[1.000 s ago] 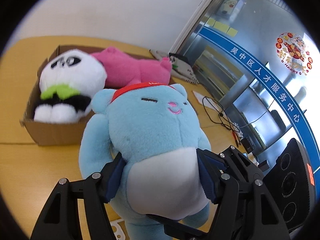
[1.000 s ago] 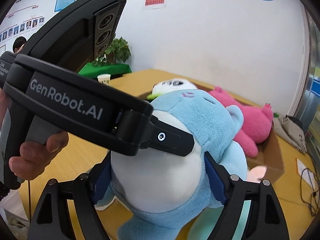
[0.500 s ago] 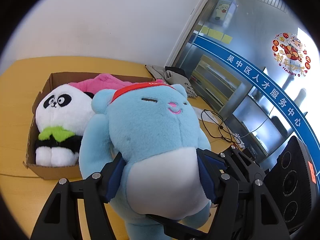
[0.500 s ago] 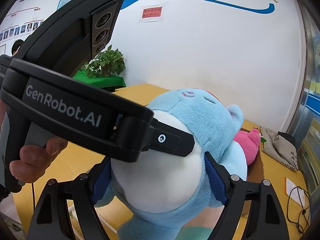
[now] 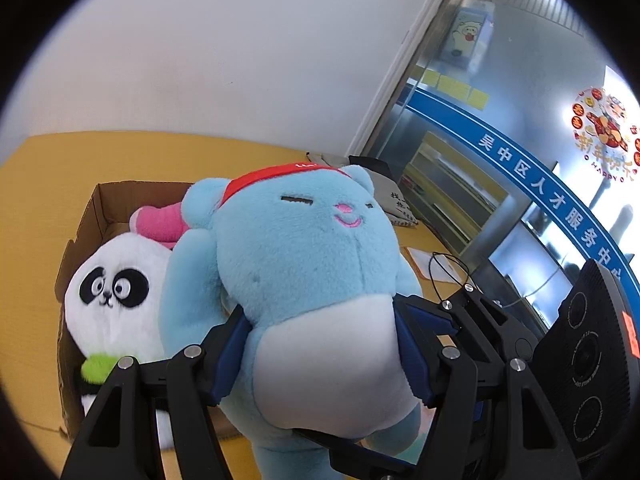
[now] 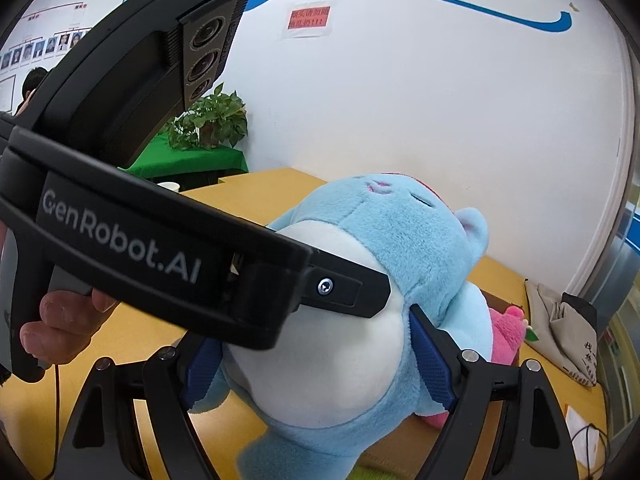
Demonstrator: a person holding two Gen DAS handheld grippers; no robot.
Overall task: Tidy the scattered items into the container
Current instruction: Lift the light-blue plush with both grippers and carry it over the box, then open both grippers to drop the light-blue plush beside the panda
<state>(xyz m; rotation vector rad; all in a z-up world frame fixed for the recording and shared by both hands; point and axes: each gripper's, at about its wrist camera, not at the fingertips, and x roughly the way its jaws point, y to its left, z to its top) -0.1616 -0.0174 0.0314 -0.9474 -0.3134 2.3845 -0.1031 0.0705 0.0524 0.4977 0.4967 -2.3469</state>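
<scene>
A big light-blue plush point(image 5: 304, 256) with a white belly and red headband is held in the air by both grippers. My left gripper point(image 5: 320, 356) is shut on its belly. My right gripper point(image 6: 316, 364) is shut on the same plush point(image 6: 404, 240) from the other side. Below and behind it stands the cardboard box point(image 5: 100, 204) with a panda plush point(image 5: 116, 304) and a pink plush point(image 5: 158, 222) inside. The pink plush point(image 6: 506, 330) also shows in the right wrist view. The blue plush hides much of the box.
The box sits on a yellow table point(image 5: 44, 184). A grey cloth bag point(image 6: 568, 328) lies at the table's far right, with black cables and papers point(image 5: 444, 268) near it. A potted plant point(image 6: 208, 124) stands on a green table behind. A glass wall is to the right.
Both grippers have lifted the blue plush higher and carried it toward the box. The box and panda now sit lower and more hidden behind the plush.
</scene>
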